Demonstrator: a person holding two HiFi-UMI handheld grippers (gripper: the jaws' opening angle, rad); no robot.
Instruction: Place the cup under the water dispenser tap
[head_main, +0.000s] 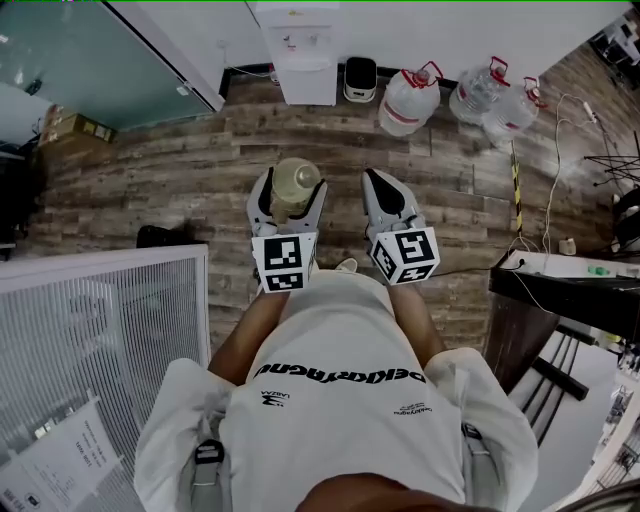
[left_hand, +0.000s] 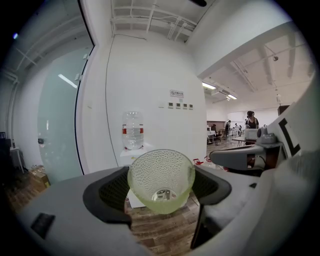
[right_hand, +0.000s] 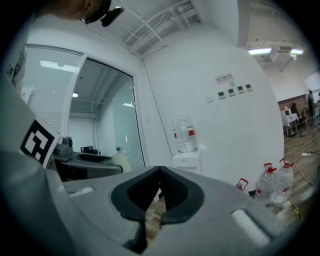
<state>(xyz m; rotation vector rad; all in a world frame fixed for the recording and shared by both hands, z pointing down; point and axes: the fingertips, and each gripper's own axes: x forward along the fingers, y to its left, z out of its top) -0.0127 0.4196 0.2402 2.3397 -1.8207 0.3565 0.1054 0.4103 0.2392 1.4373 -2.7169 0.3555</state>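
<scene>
- The cup (left_hand: 161, 180) is gripped between the fingers (left_hand: 107, 192) of the left gripper (head_main: 290, 182), which press on its two sides; so the pick-up is judged as done.
- The right gripper (right_hand: 159, 172) is held beside it with its fingers (right_hand: 175, 192) closed together, and nothing is seen between them.
- The water dispenser (head_main: 308, 60) stands at the wall, well apart from the cup across the wooden floor (head_main: 150, 170). The cup is not yet under the tap.
- What is left, by judgement: the approach, the placing of the cup upright under the tap, and the release.
- Only in the head view are seen both grippers side by side, the stretch of floor to be crossed, and the spare bottles (head_main: 470, 95) at the right of the dispenser.
- Only in the left gripper view is it shown that the cup is empty and that its mouth is turned toward the camera. The tap itself cannot be made out clearly in any view.
</scene>
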